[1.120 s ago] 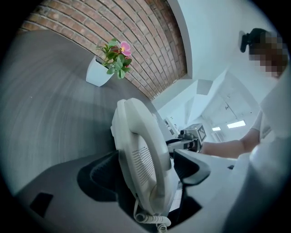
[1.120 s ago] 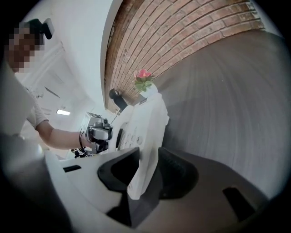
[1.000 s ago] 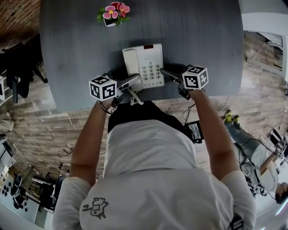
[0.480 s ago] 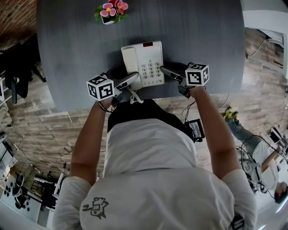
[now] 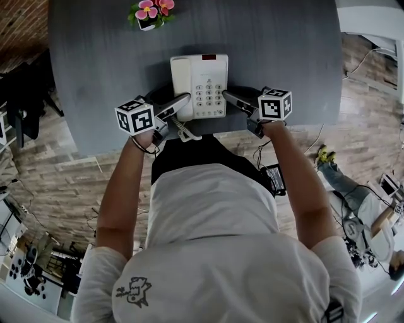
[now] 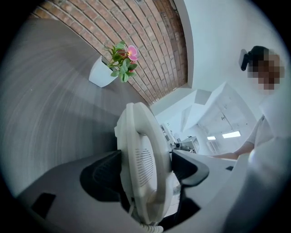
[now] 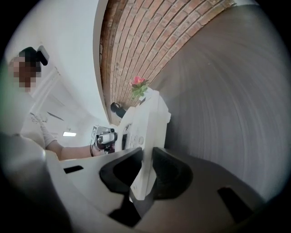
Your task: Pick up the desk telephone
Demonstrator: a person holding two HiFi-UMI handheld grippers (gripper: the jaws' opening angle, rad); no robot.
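Two grippers are flanking the desk telephone point(image 5: 201, 85), which is lying flat on the grey table point(image 5: 95, 76) close to its near edge, keypad up, with its handset point(image 6: 146, 164) in the cradle on the left. The left gripper point(image 5: 183, 99) is closing its wide-spread jaws around the handset side. The pads look just short of a firm squeeze, though the phone is covering the outer pad's face, so contact there is uncertain. The right gripper point(image 7: 146, 170) is closing too, and its pads are already pinching the thin right edge of the phone's body. Its coiled cord point(image 5: 184, 130) is hanging over the table edge. At the far edge, a potted pink flower point(image 5: 150, 11) is standing well apart from the phone.
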